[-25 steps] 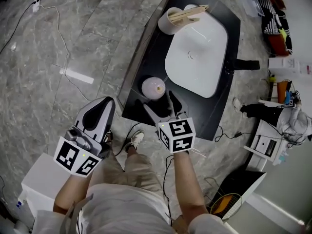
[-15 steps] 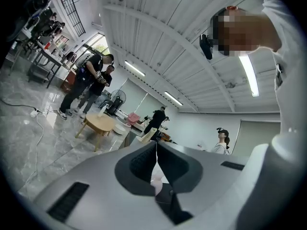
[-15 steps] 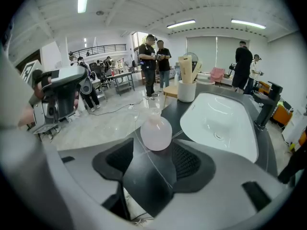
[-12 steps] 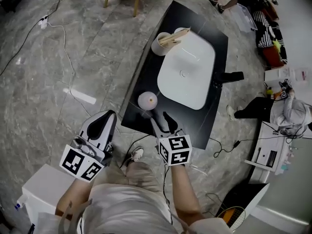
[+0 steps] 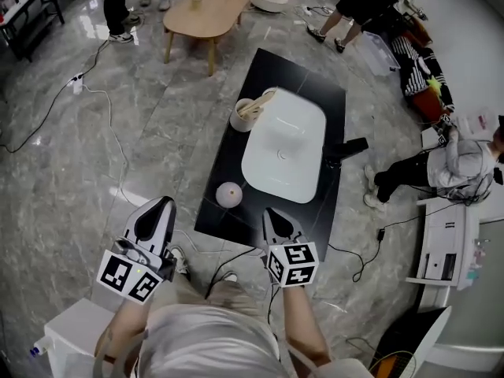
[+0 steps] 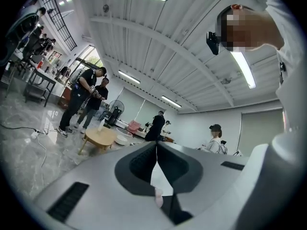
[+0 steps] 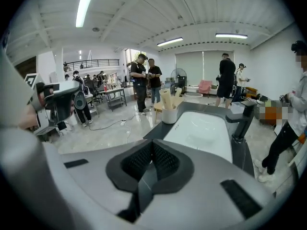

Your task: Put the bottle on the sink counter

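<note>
Now that you have drawn your right claw (image 5: 272,213) back from the bottle (image 5: 229,194), its jaws are together and hold nothing. The bottle stands alone, left of centre in the frame, on the black table (image 5: 291,73) beside the basin (image 5: 283,156); placement looks complete. Left claw (image 5: 164,203): together, nothing in it. No readable writing, only square markers on the cubes (image 5: 293,264).
</note>
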Demonstrator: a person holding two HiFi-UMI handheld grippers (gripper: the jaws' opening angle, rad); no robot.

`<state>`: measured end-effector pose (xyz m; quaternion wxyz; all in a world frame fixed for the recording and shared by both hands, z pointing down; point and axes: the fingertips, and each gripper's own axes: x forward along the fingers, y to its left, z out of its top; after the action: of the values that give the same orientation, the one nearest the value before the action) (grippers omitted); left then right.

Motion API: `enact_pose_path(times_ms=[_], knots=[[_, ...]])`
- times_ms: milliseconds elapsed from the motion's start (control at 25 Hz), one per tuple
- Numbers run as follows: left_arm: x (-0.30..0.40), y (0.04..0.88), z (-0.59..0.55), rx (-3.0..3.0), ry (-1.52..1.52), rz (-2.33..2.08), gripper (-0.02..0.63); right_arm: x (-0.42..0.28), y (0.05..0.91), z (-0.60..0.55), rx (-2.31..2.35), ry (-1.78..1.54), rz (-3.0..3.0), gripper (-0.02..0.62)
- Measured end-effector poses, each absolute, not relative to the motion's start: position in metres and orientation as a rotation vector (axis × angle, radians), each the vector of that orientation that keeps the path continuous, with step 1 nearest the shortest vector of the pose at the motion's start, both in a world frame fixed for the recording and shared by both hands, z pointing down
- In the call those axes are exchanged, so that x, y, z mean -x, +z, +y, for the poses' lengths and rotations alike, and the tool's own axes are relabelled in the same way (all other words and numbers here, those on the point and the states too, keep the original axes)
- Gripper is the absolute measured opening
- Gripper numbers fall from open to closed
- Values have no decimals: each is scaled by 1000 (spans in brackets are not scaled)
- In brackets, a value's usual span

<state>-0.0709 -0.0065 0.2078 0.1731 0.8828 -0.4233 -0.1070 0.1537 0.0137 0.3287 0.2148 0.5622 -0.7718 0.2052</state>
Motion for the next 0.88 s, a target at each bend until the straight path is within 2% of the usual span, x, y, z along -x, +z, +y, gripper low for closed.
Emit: enact_pose_path(times_ms=[880], knots=[[70, 91, 21, -2624, -525, -1305, 17, -187, 145, 36, -1706, 203, -2412, 11]])
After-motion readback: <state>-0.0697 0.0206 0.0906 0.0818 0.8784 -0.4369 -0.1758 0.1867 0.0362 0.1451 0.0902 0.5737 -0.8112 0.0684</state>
